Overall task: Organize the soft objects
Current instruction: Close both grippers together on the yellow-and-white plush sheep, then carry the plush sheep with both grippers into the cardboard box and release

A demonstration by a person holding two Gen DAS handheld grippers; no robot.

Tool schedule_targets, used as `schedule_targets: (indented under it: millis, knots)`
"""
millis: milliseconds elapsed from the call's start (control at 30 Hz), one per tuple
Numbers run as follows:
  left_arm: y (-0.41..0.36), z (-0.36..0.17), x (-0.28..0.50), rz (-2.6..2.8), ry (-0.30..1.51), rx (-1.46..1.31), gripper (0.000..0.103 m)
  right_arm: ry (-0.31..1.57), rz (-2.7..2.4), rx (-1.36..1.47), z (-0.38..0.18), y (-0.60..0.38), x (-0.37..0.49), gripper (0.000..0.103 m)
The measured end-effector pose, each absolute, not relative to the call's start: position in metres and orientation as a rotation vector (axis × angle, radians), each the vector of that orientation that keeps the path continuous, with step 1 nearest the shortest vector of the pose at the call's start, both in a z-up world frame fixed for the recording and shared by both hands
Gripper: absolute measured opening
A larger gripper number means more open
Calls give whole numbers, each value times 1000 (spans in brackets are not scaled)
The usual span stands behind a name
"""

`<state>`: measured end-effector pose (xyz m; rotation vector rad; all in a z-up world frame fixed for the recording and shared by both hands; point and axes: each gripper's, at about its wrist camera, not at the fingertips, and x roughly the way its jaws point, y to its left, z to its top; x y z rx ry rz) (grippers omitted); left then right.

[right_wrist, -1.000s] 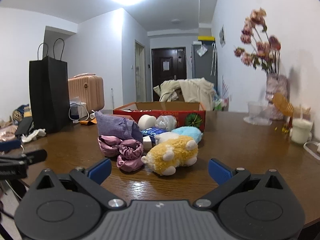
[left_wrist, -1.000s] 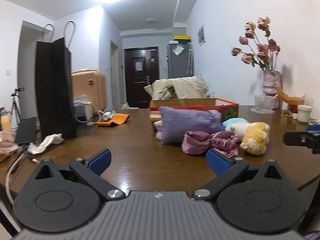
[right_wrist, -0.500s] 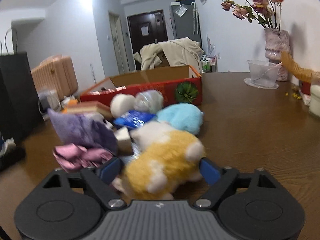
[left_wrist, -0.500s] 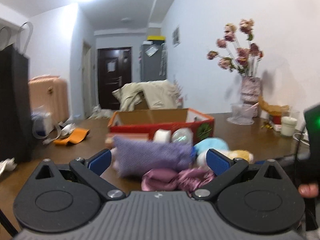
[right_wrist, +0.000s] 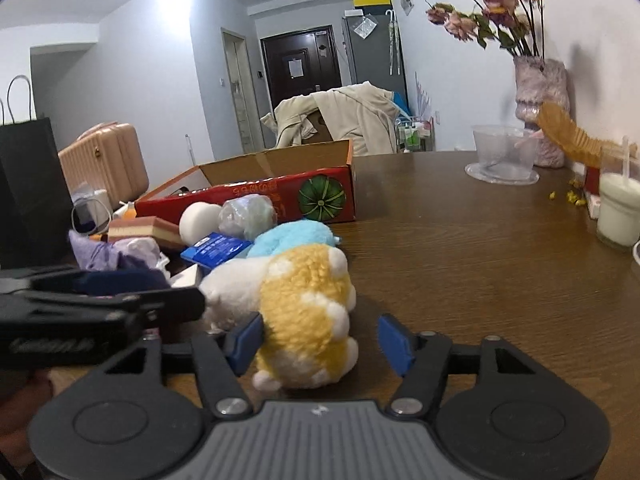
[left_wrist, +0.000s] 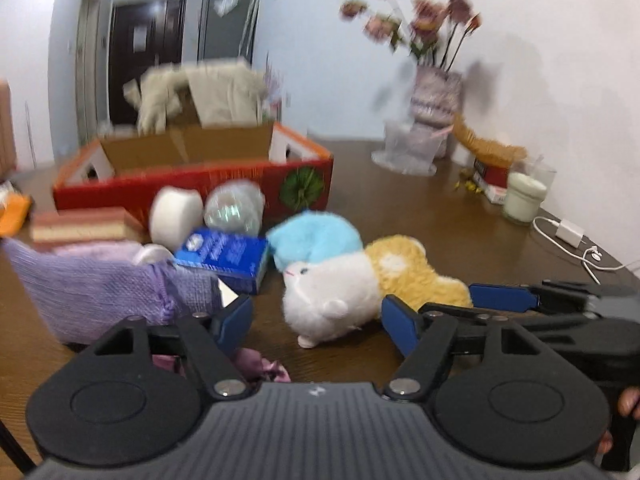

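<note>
Right gripper (right_wrist: 320, 340): your jaws stand wide apart around the rear of the yellow-and-white plush (right_wrist: 308, 312); the left pad (right_wrist: 244, 338) is at the fur, the right pad (right_wrist: 394, 344) stands off it. Nothing clamped.
Left gripper (left_wrist: 316, 316): your jaws are spread, holding nothing; the plush's white head (left_wrist: 328, 296) lies on the table just beyond the gap.
Plush position: lying on the brown table (right_wrist: 460, 248), between your two grippers, just in front of the blue plush (right_wrist: 292, 236).
Pile: purple knit pouch (left_wrist: 100, 284), blue packet (left_wrist: 228, 252), white roll (left_wrist: 176, 212) and a clear wrapped ball (left_wrist: 234, 210), all crowded before the red cardboard box (right_wrist: 260, 196).
Pink satin scrunchie (left_wrist: 260, 368): mostly hidden under your left gripper.
Far right: vase of dried flowers (right_wrist: 540, 92), glass of milk (right_wrist: 618, 212).
</note>
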<state>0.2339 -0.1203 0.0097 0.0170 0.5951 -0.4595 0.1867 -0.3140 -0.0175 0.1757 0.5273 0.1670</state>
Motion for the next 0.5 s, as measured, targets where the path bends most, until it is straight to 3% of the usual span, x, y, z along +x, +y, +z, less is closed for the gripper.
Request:
schedule_targets:
  millis: [200,233,300,400,500]
  knots:
    - [-121,-4,277,-477,744,-101,71,535,250,213,-14,-326,196,53]
    - [-121,-5,281,-483,750,-114,69,527,261,203,-11,-326,199,54]
    - [-122,-5,286,-500,748,-140,56,539,272,178,-11,-324,206,54]
    - [-126,-3,287,-499,730,-141,53,566,275,150,-13,-322,212,44]
    - [-129,16,278,-501,687,-159,52,537,297,167,0,-331,206,42]
